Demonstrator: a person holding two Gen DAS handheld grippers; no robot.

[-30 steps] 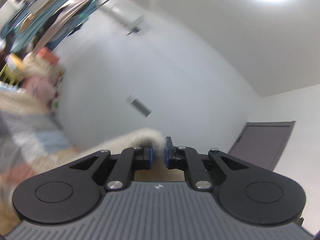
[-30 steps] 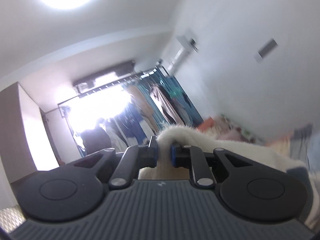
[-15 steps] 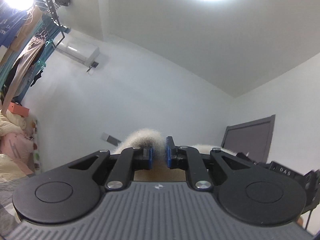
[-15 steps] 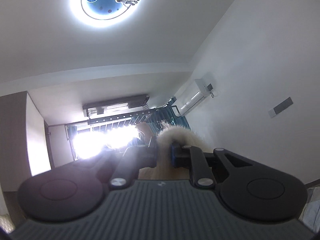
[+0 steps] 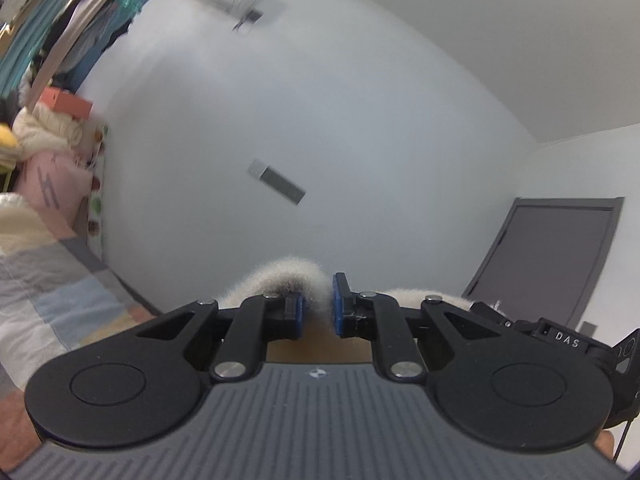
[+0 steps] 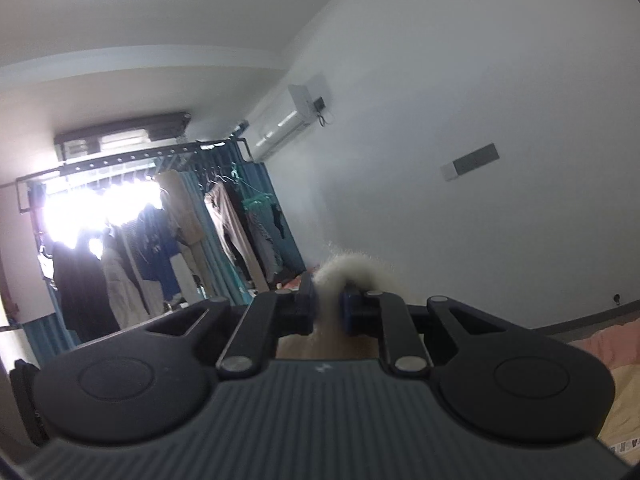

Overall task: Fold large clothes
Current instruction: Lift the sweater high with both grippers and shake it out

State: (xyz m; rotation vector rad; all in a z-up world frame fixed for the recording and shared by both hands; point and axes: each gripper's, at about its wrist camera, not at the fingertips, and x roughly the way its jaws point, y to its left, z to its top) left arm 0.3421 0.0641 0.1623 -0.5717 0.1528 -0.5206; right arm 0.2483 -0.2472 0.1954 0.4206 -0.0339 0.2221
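A fluffy cream garment (image 5: 288,274) bulges up between the blue pads of my left gripper (image 5: 318,300), which is shut on a fold of it. More of its pile shows behind the right finger. In the right wrist view the same fuzzy cream garment (image 6: 354,268) arches over my right gripper (image 6: 328,300), also shut on it. Both grippers point about level, held up in the air toward a white wall. The rest of the garment hangs below and is hidden by the gripper bodies.
A bed with a patchwork cover (image 5: 48,292) and a heap of pillows and cloth (image 5: 44,184) lie at the left. A dark door (image 5: 552,256) stands to the right. A loaded clothes rack (image 6: 160,240) fills the window end, with pink and yellow bedding (image 6: 616,360) low right.
Both cameras have swung down from the ceiling lamp toward the wall, and the bed is back in view at the left. Both grippers have kept hold of the garment.
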